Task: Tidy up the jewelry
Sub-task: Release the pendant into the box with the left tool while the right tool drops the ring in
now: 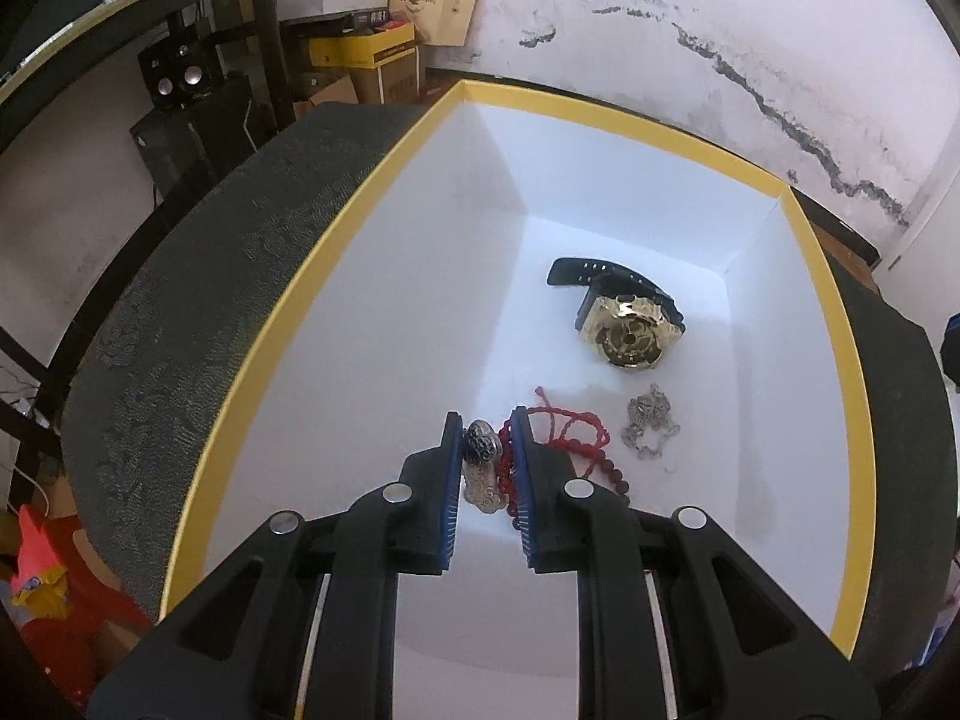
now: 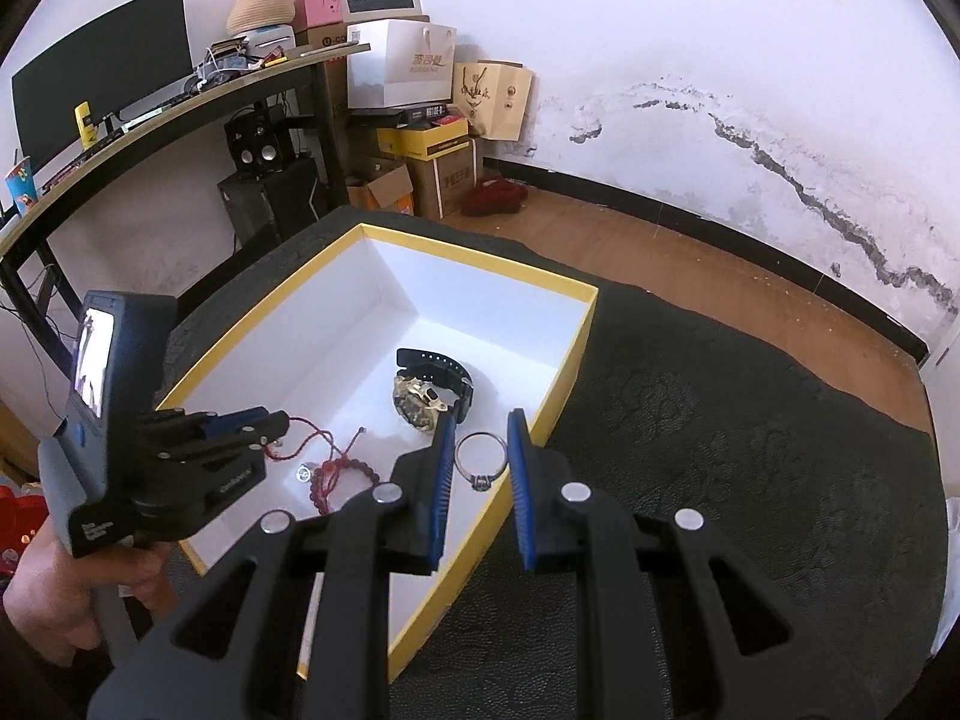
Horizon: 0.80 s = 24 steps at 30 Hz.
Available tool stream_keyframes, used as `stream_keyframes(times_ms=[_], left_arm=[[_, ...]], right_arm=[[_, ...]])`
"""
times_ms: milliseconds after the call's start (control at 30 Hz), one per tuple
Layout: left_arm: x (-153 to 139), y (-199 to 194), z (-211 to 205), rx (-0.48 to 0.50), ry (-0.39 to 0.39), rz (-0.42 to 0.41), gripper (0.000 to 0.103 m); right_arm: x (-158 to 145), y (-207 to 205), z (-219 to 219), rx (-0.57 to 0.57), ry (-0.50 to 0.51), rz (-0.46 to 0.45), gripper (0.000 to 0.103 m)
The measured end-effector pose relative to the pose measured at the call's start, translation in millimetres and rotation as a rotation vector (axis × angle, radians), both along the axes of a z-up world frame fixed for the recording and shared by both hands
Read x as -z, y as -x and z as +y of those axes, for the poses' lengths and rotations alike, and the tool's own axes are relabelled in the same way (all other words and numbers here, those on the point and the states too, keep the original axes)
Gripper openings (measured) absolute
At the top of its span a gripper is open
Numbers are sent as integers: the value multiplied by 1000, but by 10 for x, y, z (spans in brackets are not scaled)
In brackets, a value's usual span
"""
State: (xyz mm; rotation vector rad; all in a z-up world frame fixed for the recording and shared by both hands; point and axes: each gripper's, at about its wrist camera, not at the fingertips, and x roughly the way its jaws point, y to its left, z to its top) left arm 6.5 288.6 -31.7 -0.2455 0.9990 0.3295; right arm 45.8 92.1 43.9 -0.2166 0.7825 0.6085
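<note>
In white box (image 1: 630,126) with yellow rim: left gripper (image 1: 487,429) jaws clamp knobbly silver charm (image 1: 480,468); right gripper (image 2: 480,427) jaws clamp thin round ring (image 2: 477,461).

Left gripper (image 1: 486,429) clamped on a silver charm (image 1: 482,468) over the yellow-rimmed white box (image 1: 360,204), red bead bracelet (image 1: 576,438) alongside, gold watch (image 1: 627,333) beyond, silver chain (image 1: 651,429) nearby

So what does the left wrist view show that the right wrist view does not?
Only the left wrist view: a silver chain on the box floor, and the silver charm gripped by the left gripper.
Only the right wrist view: the ring held in the right gripper, over the box's near wall, and a hand.
Both: the yellow-rimmed box, gold watch and red beads.
</note>
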Motion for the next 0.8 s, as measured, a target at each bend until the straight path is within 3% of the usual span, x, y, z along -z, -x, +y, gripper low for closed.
stream_keyframes(times_ms=[367, 433, 467, 500, 633, 800], left_arm=[[65, 0, -36, 14, -5, 26, 17], [46, 21, -54, 9, -12, 21, 33], [33, 27, -72, 7, -9, 17, 60], [-5, 51, -79, -2, -6, -2, 78], [-114, 140, -112, -7, 5, -40, 93], [-172, 251, -154, 14, 16, -37, 96]], right_arm=[[20, 7, -20, -1, -4, 1, 18], [18, 10, -27, 1, -5, 1, 18], [16, 9, -32, -1, -5, 1, 18], [14, 4, -36, -2, -5, 2, 18], [-1, 11, -30, -10, -8, 3, 18], [-30, 47, 104, -43, 1, 5, 18]])
